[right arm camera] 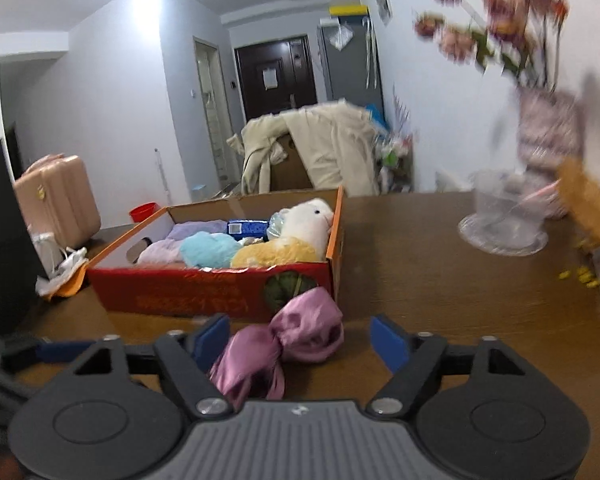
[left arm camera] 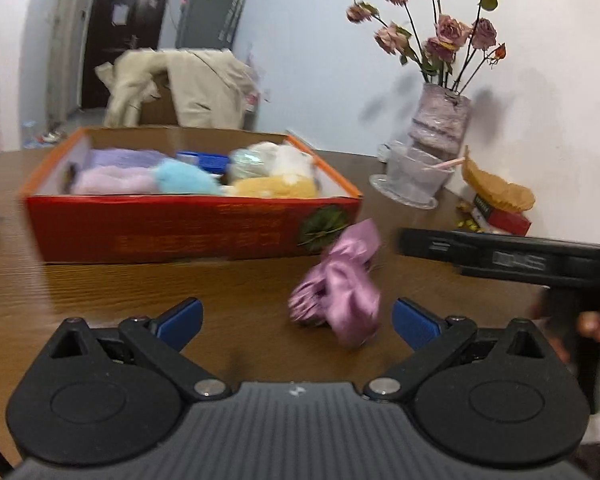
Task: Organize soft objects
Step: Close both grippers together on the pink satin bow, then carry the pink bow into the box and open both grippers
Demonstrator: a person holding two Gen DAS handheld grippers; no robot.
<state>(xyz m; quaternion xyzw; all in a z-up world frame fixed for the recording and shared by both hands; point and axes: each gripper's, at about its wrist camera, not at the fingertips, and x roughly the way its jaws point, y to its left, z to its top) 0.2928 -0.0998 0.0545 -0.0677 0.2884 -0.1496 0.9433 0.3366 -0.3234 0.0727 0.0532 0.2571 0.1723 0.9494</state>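
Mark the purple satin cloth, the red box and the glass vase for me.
purple satin cloth [right arm camera: 300,328]: right wrist view, on its bunched upper part.
red box [left arm camera: 172,228]: left wrist view, on its near front wall.
glass vase [left arm camera: 440,124]: left wrist view, on its body.

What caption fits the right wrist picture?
Open tool around a purple satin cloth before the red box of plush toys.

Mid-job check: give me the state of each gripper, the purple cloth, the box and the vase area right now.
left gripper: open, empty.
right gripper: open, purple satin cloth between the jaws, not pressed.
purple satin cloth: bunched on the table, outside the box.
red box: open-topped, holding soft toys.
vase: upright, dried roses in it.
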